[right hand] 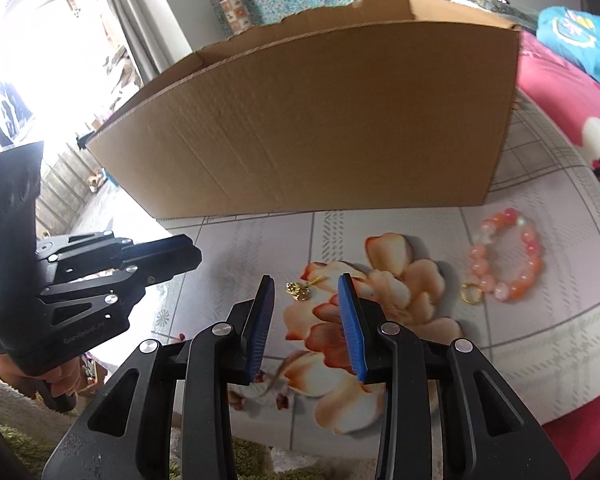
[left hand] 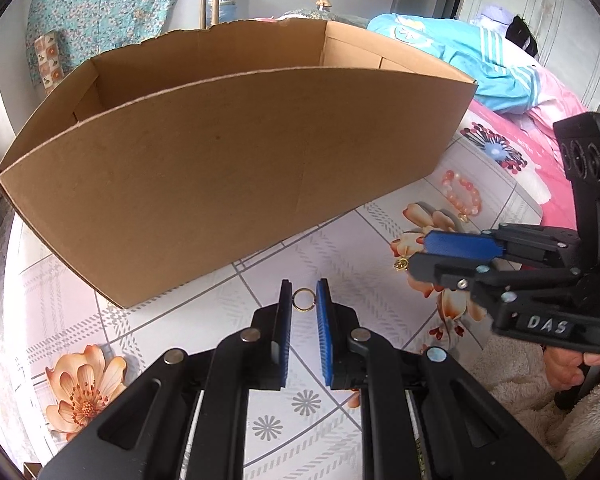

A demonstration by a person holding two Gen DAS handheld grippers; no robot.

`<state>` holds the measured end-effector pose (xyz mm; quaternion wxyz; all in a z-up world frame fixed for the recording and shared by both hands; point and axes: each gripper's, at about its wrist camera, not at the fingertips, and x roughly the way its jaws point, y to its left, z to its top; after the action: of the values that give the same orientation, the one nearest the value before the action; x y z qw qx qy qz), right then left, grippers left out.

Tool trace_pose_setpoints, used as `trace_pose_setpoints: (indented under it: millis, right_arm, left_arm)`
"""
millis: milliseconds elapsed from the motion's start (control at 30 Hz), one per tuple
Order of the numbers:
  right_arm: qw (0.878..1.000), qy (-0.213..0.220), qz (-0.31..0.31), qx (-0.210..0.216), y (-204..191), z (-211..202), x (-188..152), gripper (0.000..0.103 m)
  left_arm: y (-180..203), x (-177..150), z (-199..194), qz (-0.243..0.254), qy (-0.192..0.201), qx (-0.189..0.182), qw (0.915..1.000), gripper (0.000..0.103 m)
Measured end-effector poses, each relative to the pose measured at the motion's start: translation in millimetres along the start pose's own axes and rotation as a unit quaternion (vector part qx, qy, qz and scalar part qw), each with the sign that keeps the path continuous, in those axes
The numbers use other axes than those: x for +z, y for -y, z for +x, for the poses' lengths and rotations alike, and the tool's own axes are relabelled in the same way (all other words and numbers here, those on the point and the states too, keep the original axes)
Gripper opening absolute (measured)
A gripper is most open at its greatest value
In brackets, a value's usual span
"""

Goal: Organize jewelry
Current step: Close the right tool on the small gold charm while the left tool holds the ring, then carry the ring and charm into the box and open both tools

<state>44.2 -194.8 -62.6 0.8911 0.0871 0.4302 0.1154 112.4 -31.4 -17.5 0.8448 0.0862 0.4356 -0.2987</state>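
Our left gripper [left hand: 304,294] narrow around gold ring [left hand: 303,300], not clamped; right gripper [right hand: 306,294] wide over gold pendant [right hand: 300,290]. Next: pinch both, lift into cardboard box [left hand: 220,168].

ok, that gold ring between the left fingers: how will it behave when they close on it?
The gold ring looks thin and rigid, so it probably won't deform. It lies flat on the smooth tablecloth, so it may slide or flip up as the left gripper closes. Likely very light, so a weak pinch could drop it.
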Motion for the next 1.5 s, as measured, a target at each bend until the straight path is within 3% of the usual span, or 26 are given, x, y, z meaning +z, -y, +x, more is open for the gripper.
trace_pose_setpoints:
  millis: [167, 400, 600, 1300, 1367, 1433, 1500]
  right_arm:
    - [0.999, 0.000, -0.032, -0.024, -11.3, 7.6, 5.3, 0.030]
    - [0.995, 0.000, -0.070, -0.066, -23.4, 15.6, 11.2, 0.004]
    - [0.998, 0.000, -0.040, -0.043, -10.7, 12.1, 14.7, 0.000]
    - [0.998, 0.058, 0.014, 0.003, 18.6, -53.1, 9.3, 0.000]
    - [0.999, 0.046, 0.010, 0.003, 16.8, -45.9, 9.0, 0.006]
    - [1.000, 0.029, -0.001, -0.005, 15.0, -39.3, 6.4, 0.025]
    - [0.999, 0.027, -0.015, -0.016, 10.5, -33.1, 4.7, 0.025]
  left_arm:
    - [-3.4, -1.2, -0.5, 0.001, 0.002, -0.002, 1.0000, 0.012]
    - [-3.2, -1.4, -0.1, 0.001, 0.004, -0.004, 1.0000, 0.012]
    - [-3.4, -1.8, -2.5, 0.001, 0.008, -0.005, 1.0000, 0.011]
    - [2.7, -6.7, -29.8, 0.006, 0.042, 0.002, 0.9991, 0.012]
    - [3.5, -8.0, -29.8, 0.007, 0.041, 0.001, 0.9991, 0.012]
    - [4.3, -8.9, -29.4, 0.008, 0.038, 0.000, 0.9992, 0.012]
    - [5.2, -9.8, -29.1, 0.009, 0.036, 0.001, 0.9993, 0.012]
